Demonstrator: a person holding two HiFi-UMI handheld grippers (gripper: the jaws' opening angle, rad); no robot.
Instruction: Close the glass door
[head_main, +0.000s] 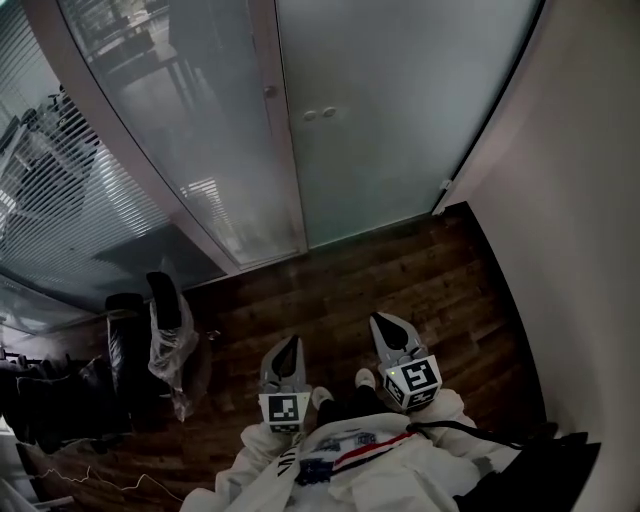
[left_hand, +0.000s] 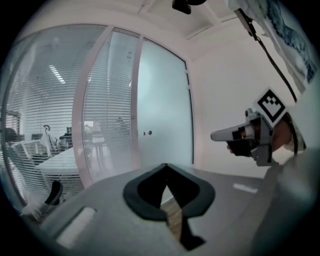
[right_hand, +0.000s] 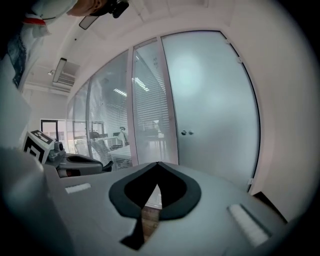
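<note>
A person stands on a dark wooden floor (head_main: 420, 280) facing a frosted glass door (head_main: 400, 110), which fills the opening between a pale frame post (head_main: 283, 150) and a white wall (head_main: 590, 200). The door is ahead, well apart from both grippers. The left gripper (head_main: 290, 345) and right gripper (head_main: 384, 322) are held side by side near the person's body. On each, the jaws are closed tip to tip with nothing between them.

The main risk, judging from here, is that closed jaws pressed on smooth glass could skid sideways. A push close to the frame post could also catch a jaw tip between door and post.

The door looks flush with its frame, but no view shows whether it is latched or slightly ajar. Two small round fittings (head_main: 318, 114) near its edge are too small to identify. Dark bags and a clear plastic bag (head_main: 168, 345) at the left are murky. A glass partition (head_main: 190, 130) with blinds runs off the left edge.
</note>
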